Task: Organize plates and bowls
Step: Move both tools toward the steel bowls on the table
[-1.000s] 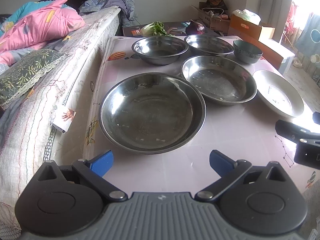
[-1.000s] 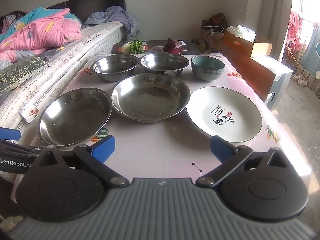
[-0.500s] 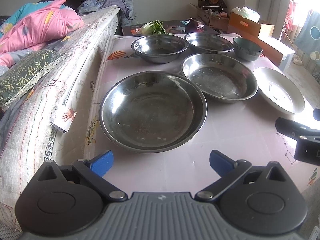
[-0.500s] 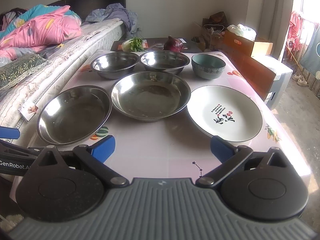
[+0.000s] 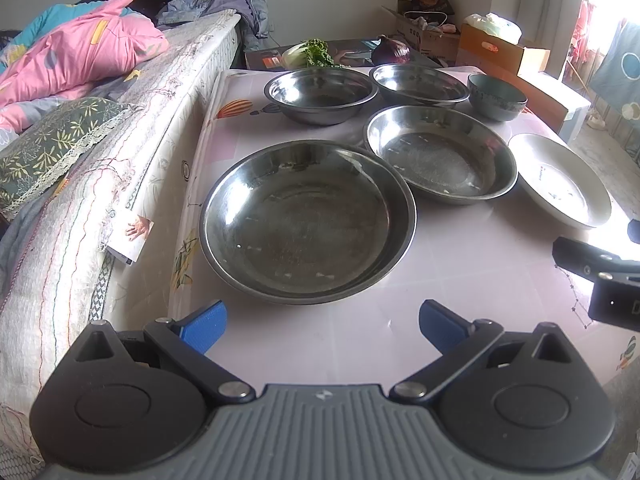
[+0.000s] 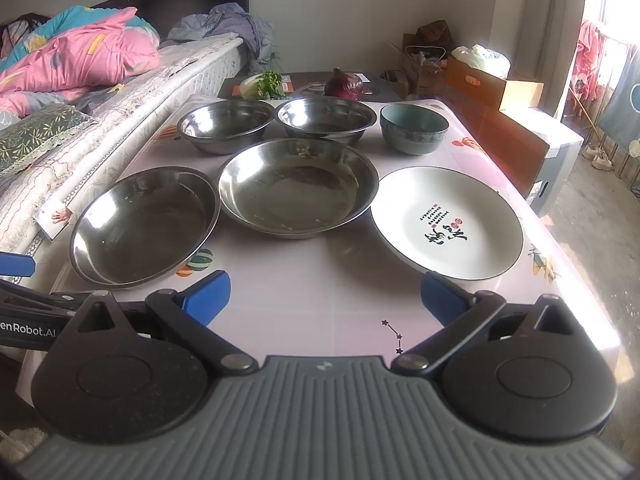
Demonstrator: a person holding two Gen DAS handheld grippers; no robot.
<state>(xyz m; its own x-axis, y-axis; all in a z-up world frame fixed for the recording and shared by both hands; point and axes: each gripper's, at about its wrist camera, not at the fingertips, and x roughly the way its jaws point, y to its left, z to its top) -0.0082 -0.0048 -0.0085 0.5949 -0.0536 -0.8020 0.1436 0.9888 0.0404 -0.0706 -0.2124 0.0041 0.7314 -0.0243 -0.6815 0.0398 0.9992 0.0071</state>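
spread across the worktop (image 6: 320, 300), beside the bed (image 5: 120, 128), nothing stacked yet.

nearest on the left: large steel pan (image 5: 308, 220), wide and shallow. probably light, stiff and slick; best pinched at the thin rolled rim on the near edge, not the smooth inside.

just behind it and to the right, rims almost touching: second steel pan (image 6: 298, 186), same kind, likely to nest in the first.

right of that: white plate (image 6: 446, 222) with printed characters, ceramic by the look, heavier and breakable; to be gripped at the near rim and set down softly.

along the far edge: two steel bowls (image 6: 226, 124) (image 6: 326, 118), deeper, side by side, then a small green bowl (image 6: 414, 128), looked ceramic, chippable, wall thick enough to pinch.

left claw (image 5: 322, 322) hovered spread wide, empty, in front of the near pan. right claw (image 6: 326, 298) likewise spread wide, empty, short of the plate.
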